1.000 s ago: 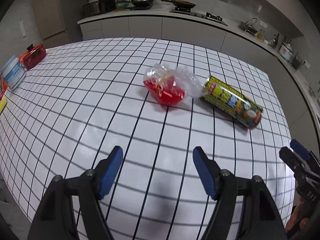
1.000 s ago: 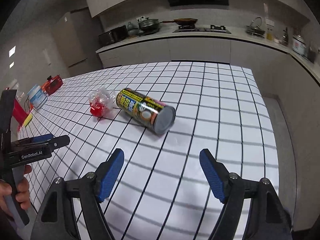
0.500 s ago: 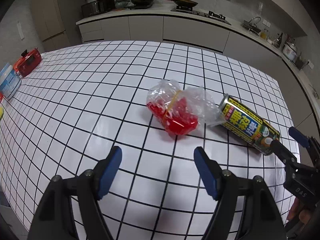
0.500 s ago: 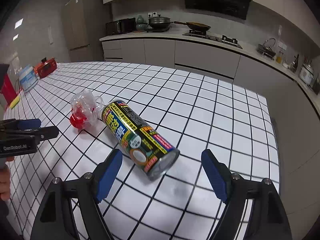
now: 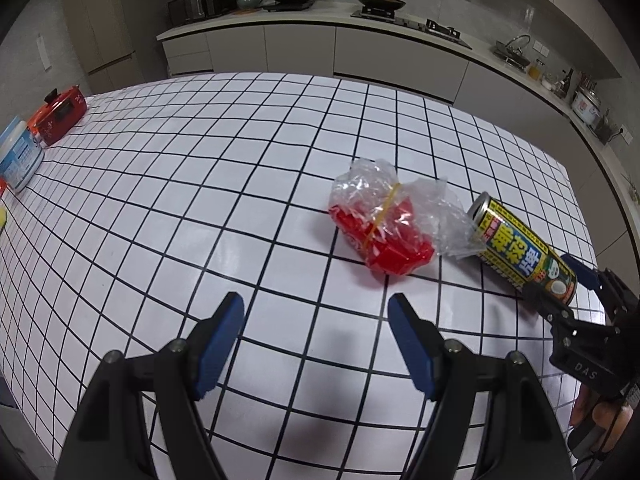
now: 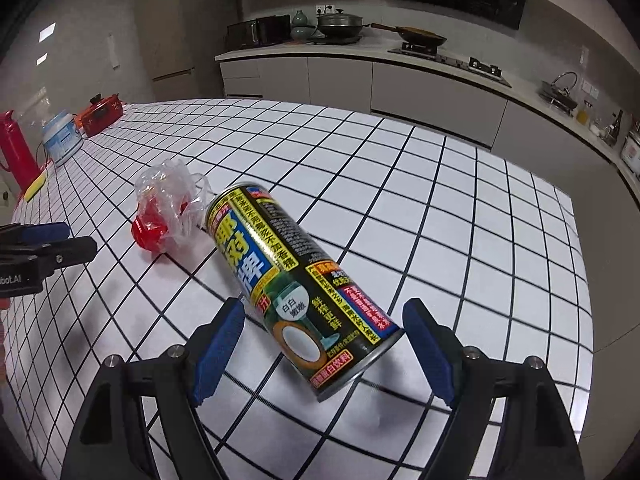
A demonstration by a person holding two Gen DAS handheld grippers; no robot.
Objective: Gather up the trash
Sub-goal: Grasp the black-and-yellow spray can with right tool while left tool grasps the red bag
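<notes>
Both grippers have closed in on the trash: the right gripper (image 6: 323,342) now straddles the base of the can (image 6: 298,284), jaws wide apart, pads clear of it, angled down. The can lies on the gridded table (image 6: 460,216), mouth end toward the crumpled bag (image 5: 384,220). Left gripper (image 5: 316,338) hovers open, empty

On the bench (image 6: 460,208) the can (image 6: 296,280) lies between my right tongs (image 6: 324,344); the bag (image 5: 380,224) touches its far end, ahead of my left tongs (image 5: 316,340).
</notes>
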